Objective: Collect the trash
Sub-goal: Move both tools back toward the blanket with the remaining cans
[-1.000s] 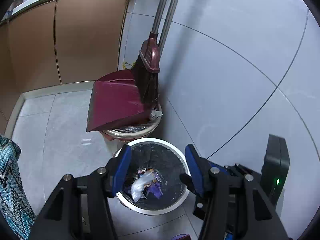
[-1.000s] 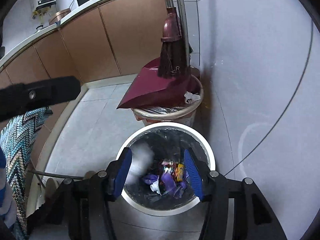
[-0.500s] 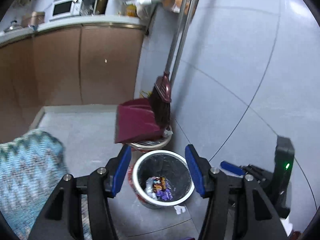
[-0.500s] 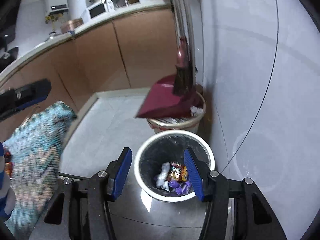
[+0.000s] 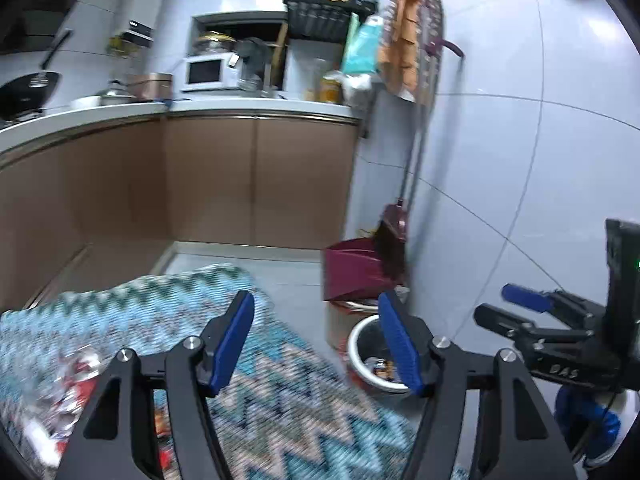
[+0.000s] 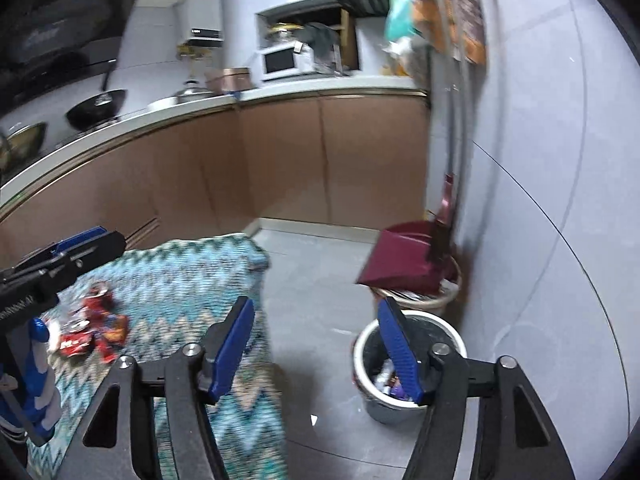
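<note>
A white-rimmed trash bin (image 6: 412, 322) (image 5: 362, 330) with a black liner stands on the floor by the wall and holds several wrappers (image 6: 384, 376). Red wrappers (image 6: 90, 332) lie on a table under a blue zigzag cloth (image 6: 188, 280); in the left wrist view they show blurred (image 5: 72, 380). My left gripper (image 5: 320, 344) is open and empty above the cloth (image 5: 120, 312). My right gripper (image 6: 316, 344) is open and empty, high above the floor between table and bin. It also shows in the left wrist view (image 5: 520, 312).
A maroon dustpan (image 6: 404, 256) and broom (image 6: 446, 216) rest on a second, beige bin (image 6: 416, 300) behind the white one. Brown cabinets (image 6: 280, 160) with a counter, microwave (image 6: 282, 62) and wok (image 6: 96, 108) line the back. A small white scrap (image 6: 314, 420) lies on the floor.
Both grippers have risen and pulled back from directly over the bin, swinging left toward the cloth-covered table. The bin now looks small and low; the table's wrappers have come into view.
</note>
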A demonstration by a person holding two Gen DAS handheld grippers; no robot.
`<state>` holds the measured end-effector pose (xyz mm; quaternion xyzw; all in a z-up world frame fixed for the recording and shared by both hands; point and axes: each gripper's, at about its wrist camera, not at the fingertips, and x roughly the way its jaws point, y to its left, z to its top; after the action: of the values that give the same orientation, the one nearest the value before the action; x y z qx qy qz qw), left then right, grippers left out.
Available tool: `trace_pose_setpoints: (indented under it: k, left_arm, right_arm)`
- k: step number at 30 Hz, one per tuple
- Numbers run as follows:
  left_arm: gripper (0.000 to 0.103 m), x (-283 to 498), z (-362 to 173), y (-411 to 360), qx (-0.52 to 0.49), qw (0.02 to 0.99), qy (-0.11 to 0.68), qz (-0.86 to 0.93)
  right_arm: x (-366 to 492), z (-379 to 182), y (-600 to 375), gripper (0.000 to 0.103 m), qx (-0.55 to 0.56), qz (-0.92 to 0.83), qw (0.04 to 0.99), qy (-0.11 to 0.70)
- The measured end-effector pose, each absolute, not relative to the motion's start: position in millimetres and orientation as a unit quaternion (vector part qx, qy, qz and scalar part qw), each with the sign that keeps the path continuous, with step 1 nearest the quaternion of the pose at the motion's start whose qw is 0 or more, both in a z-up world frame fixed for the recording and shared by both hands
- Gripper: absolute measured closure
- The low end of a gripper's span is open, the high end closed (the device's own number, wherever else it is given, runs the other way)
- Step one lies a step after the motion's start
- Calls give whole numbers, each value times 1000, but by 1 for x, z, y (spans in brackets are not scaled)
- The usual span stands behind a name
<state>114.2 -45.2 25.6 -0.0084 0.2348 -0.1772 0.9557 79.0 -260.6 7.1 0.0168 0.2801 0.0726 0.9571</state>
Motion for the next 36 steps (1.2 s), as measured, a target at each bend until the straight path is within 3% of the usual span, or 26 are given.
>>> trace_pose_setpoints:
  k: [6,10,31,36]
  left_arm:
    - [39,79,23,-4,-9,967,230,-111]
    - [39,51,25,16,-13,973,218,-79]
    - [39,-26,43,42,-18,983,174,-57]
    - [31,-27,42,48,-21,983,175,-50]
  right_arm:
    - [57,17,-221,10,-2,91,960,265]
    - [45,24,-203,0,-5,100,961,257]
    - [-25,54,-180,0,-16,107,974,200]
    - [-24,53,-169,0,-24,122,970,208]
